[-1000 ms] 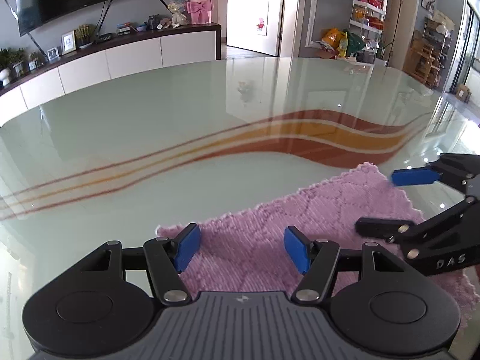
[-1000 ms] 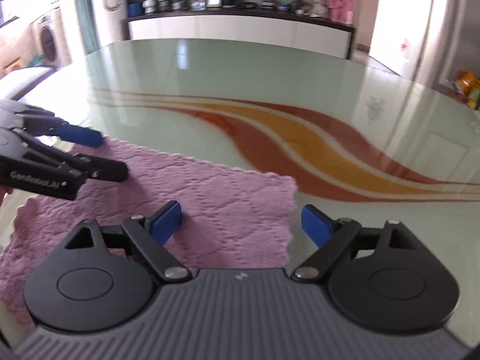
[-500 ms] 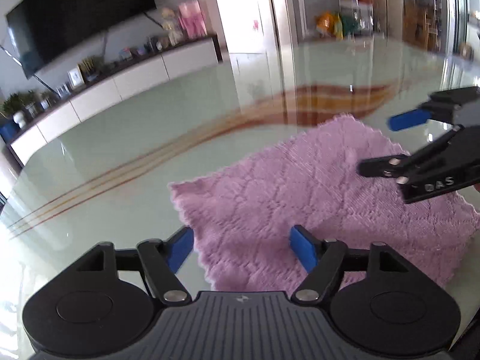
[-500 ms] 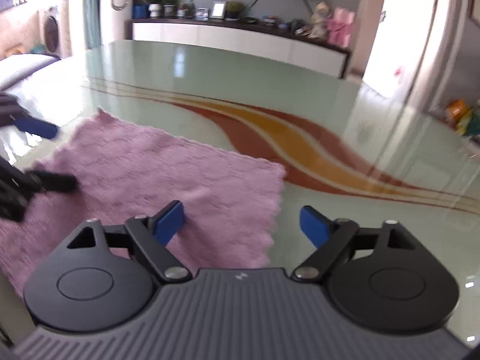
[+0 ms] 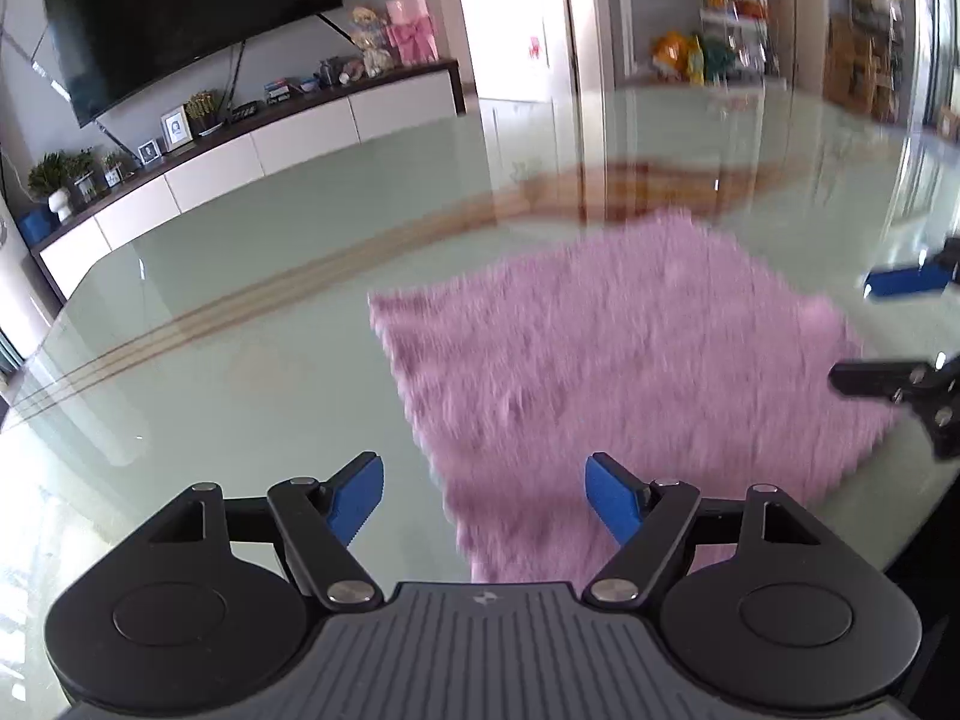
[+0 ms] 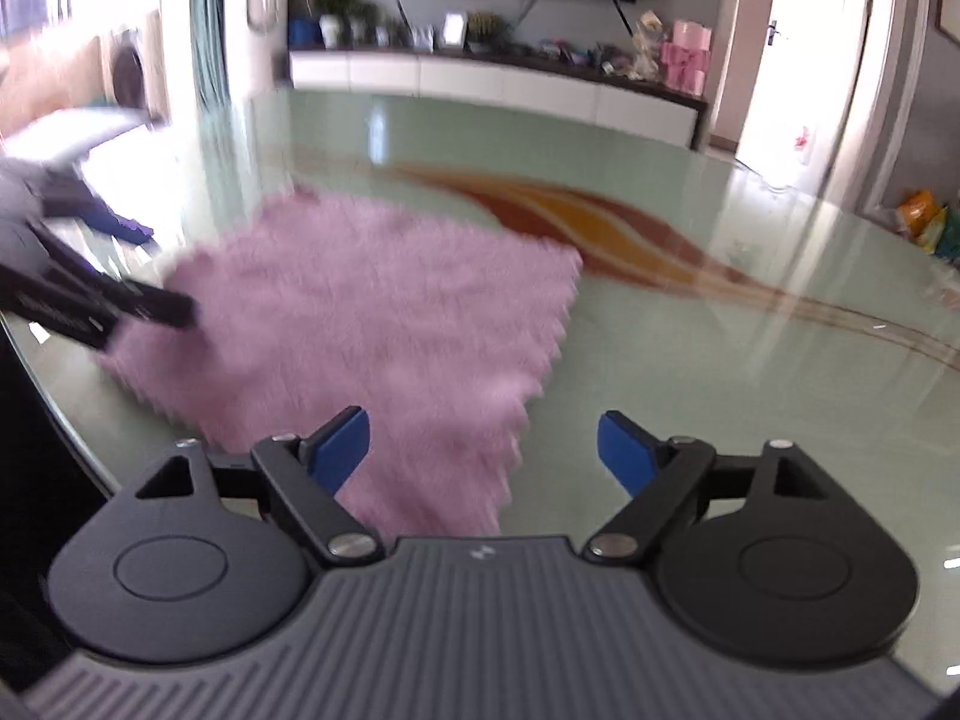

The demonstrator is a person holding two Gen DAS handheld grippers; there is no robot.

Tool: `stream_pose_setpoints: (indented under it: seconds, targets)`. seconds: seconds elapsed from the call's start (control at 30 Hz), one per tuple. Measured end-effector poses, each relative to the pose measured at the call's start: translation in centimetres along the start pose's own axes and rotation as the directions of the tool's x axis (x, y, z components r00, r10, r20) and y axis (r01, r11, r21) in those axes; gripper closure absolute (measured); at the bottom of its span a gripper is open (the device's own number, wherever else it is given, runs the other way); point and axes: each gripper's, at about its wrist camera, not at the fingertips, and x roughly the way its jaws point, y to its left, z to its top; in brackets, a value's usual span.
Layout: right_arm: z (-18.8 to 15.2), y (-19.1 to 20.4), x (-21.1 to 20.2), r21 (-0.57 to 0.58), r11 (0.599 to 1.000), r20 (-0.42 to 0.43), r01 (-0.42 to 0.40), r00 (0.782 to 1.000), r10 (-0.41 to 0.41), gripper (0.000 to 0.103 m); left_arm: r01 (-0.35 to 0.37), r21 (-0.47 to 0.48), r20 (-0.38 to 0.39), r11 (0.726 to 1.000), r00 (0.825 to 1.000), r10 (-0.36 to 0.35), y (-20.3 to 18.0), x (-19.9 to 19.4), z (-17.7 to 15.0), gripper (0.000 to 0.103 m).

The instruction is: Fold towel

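While a pink towel (image 5: 630, 372) lies flat on a glass table (image 5: 252, 312), the left gripper (image 5: 485, 495) and right gripper (image 6: 483, 450) hover over its near corners, fingers apart, empty

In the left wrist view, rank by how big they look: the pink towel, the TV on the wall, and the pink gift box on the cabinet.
1. pink towel, though it lies nearest the camera
2. TV
3. pink gift box

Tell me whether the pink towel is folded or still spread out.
Spread out. The towel lies as one flat layer on the glass table, all edges exposed, no doubled layer visible, though motion blur hides fine detail.
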Motion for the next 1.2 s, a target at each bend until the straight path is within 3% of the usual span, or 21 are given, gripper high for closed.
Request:
stream_pose_setpoints:
  seconds: [0.17, 0.27, 0.4, 0.47, 0.53, 0.73, 0.87, 1.0, 1.2]
  targets:
    - [-0.6, -1.5, -0.9, 0.018, 0.995, -0.014, 0.097, 0.995, -0.097, 0.017, -0.069, -0.038, -0.027, 0.997, 0.997, 0.068, 2.0, -1.0, -0.8, 0.022]
    - [0.0, -1.4, -1.6, 0.038, 0.998, 0.037, 0.045, 0.998, -0.046, 0.016, -0.045, -0.082, -0.002, 0.996, 0.999, 0.045, 2.9, -2.0, -0.5, 0.022]
    - [1.6, 0.1, 0.2, 0.025, 0.998, 0.084, 0.059, 0.995, -0.061, 0.016, -0.045, -0.066, 0.025, 0.997, 0.999, 0.047, 2.3, -1.4, 0.4, 0.022]
    - [2.0, 0.4, 1.2, 0.023, 0.997, 0.073, 0.076, 0.994, -0.077, 0.016, -0.042, -0.068, 0.039, 0.997, 0.998, 0.045, 1.9, -0.7, 1.1, 0.022]
    - [1.8, 0.8, 2.8, -0.033, 0.988, 0.021, 0.152, 0.988, -0.151, 0.014, -0.088, -0.075, 0.027, 0.993, 0.996, 0.09, 1.8, 0.3, 1.5, 0.022]
    - [0.4, -1.8, 1.3, 0.046, 0.974, -0.027, 0.223, 0.975, -0.222, 0.014, -0.124, -0.107, 0.012, 0.986, 0.992, 0.126, 3.2, 0.9, 1.6, 0.018]
    - [1.3, -2.8, 0.2, 0.101, 0.977, 0.036, 0.189, 0.981, -0.193, 0.013, -0.135, -0.13, 0.005, 0.982, 0.991, 0.137, 4.3, 1.0, 1.5, 0.022]
    - [3.7, -1.4, 2.1, 0.033, 0.991, 0.077, 0.133, 0.988, -0.136, 0.012, -0.128, -0.108, 0.021, 0.986, 0.991, 0.131, 4.3, 1.7, 2.9, 0.021]
    - [2.8, 0.1, 3.9, -0.04, 0.992, 0.02, 0.124, 0.992, -0.123, 0.01, -0.175, -0.062, -0.006, 0.983, 0.985, 0.175, 4.0, 2.9, 2.7, 0.02]
